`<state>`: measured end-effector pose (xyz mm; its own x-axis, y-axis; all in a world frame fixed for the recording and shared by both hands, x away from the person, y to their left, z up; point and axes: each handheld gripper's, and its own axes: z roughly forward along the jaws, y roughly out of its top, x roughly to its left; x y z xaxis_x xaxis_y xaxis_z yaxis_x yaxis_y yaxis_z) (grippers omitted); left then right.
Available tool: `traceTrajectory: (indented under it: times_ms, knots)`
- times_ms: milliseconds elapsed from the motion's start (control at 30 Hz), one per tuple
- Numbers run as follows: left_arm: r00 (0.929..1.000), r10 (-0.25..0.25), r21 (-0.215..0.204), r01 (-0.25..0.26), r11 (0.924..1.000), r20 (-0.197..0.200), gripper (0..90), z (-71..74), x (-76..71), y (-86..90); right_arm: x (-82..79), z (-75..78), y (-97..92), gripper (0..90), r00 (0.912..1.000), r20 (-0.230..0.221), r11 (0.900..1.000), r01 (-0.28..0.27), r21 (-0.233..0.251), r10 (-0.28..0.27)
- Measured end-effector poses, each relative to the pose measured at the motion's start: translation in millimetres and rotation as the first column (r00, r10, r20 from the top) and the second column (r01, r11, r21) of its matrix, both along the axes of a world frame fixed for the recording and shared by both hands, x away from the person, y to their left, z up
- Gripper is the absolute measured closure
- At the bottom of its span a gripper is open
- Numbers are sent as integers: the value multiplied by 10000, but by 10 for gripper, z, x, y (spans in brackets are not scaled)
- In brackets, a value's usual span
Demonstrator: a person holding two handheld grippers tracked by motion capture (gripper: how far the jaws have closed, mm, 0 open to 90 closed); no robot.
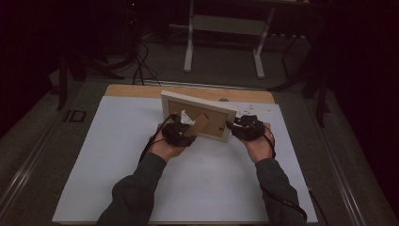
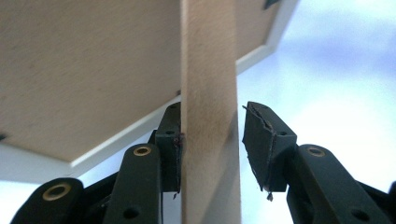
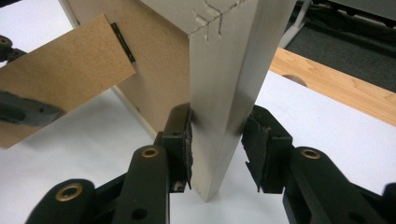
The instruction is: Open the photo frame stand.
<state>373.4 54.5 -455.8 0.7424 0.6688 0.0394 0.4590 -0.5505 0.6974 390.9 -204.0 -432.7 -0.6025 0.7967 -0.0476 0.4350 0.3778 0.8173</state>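
- The person's forearms, in dark sleeves (image 1: 141,186), come in at the near edge of the white counter (image 1: 108,155), nearer than the picture frame.
- The picture frame (image 1: 200,101) stands tilted on the counter, its brown back toward the person, past both hands.
- The left tongs (image 1: 181,133) sit at the near left of the frame, at the brown easel strut (image 2: 208,112) that slants off its back.
- In the left gripper view the strut runs up between the jaws: the left pad (image 2: 170,149) touches it, while a thin gap shows at the right pad (image 2: 266,140), so the left tongs are not yet clenched on it.
- The right tongs (image 1: 241,127) are at the frame's near right end.
- In the right gripper view both pads (image 3: 182,144) press on the pale frame edge (image 3: 224,102), so these tongs are grasping the frame.
- Beyond the frame, a bare wooden strip (image 1: 188,90) of the counter runs along the far side.
- Farther off than the frame, a light metal stand (image 1: 226,33) is on the dark floor.
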Motion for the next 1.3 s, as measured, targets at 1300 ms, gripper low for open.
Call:
traceTrajectory:
  times_ms: [1300]
  knots:
    - [9994,-351,-544,347,9979,-61,738,-66,-215,69,-275,-55,67,624,9980,620,9989,-91,-452,119]
